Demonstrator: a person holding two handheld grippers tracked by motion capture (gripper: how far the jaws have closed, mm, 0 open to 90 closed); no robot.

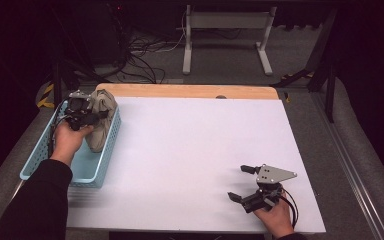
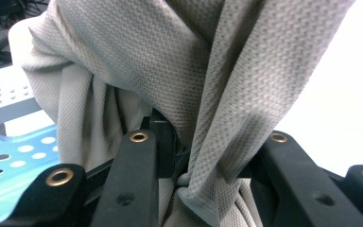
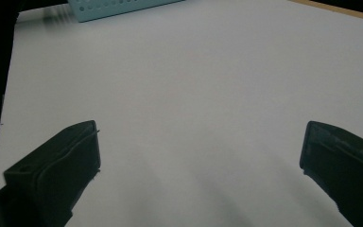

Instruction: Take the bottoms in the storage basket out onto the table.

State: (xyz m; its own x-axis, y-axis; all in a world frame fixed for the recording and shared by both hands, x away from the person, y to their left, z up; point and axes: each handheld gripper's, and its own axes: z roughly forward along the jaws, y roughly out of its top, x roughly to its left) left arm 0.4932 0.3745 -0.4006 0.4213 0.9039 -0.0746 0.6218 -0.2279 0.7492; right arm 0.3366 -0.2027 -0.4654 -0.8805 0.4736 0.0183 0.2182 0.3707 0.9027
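Observation:
A crumpled grey cloth stands bunched up at the far end of a light blue perforated basket on the table's left side. My left gripper reaches into it from the left, and its jaws are shut on a fold of the cloth, pinched between them low in the left gripper view. My right gripper rests near the front right of the white table top, its jaws spread wide with nothing between them.
The basket's rim shows far off in the right gripper view. A wooden strip runs along the table's far edge. Beyond it are a white desk frame and loose cables on the floor.

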